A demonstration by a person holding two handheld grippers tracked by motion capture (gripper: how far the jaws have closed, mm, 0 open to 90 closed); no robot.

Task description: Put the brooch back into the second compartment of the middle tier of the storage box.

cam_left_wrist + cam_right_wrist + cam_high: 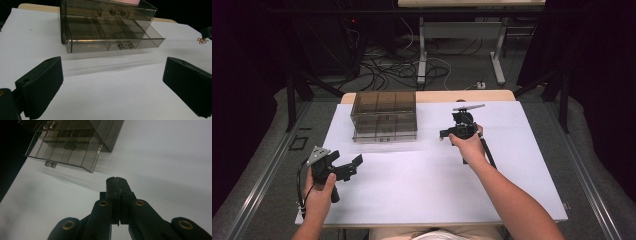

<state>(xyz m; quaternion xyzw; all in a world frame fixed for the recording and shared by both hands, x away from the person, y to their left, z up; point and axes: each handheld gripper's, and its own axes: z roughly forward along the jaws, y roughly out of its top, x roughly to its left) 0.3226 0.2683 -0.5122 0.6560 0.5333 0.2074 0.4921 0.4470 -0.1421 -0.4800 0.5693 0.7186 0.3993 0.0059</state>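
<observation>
- Right then, the right gripper [443, 134] had its jaws pressed tight together. A tiny copper bit [201, 40] hung at its tip, and it seemed to be pinched there.
- Its tip pointed left, at the box [384, 115], which was near but not touching.
- The left gripper [354, 162] had its jaws spread wide and held nothing. It sat near the front left of the table [422, 195], well apart from the box.
- So the right gripper was the nearer one.
- The box stood at the back of the table, to the left of the middle.
- Its low drawer [112, 37] was pulled out toward the person. The long side of the drawer ran left to right across the table.
- The box was smoky clear plastic, hard and shiny, with thin walls that cut the drawer into small bins.
- The copper bit looked like thin, curly wire.
- The table top was flat, white and smooth.
</observation>
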